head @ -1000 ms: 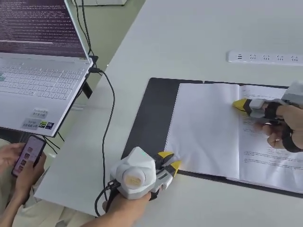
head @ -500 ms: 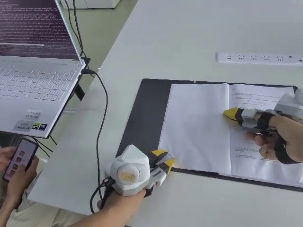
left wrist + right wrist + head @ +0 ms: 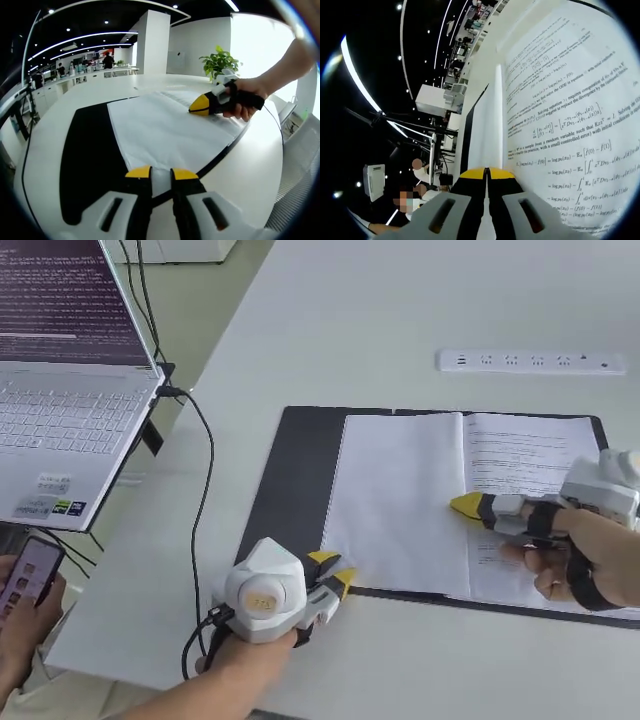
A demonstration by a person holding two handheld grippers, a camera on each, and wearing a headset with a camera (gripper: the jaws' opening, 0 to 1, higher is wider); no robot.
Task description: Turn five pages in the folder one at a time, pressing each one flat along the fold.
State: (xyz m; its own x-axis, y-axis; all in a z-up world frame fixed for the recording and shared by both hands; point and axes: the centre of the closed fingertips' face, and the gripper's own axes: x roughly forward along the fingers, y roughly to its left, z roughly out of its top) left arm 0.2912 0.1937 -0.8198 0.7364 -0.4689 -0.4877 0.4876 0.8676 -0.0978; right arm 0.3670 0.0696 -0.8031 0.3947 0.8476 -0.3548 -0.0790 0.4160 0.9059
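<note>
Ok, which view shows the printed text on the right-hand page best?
Right gripper view: the printed page sits close up, equations legible. Head view shows the whole page, text too small. Left gripper view catches it obliquely past the right gripper, unreadable.

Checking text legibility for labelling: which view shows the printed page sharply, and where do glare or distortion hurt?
Right gripper view: printed page sharp, lines bowed by fisheye. Head view: its text too small to read. Left gripper view: backlight glare whitens the right side, folder edges curve.

Matt black folder, smooth white paper pages.
</note>
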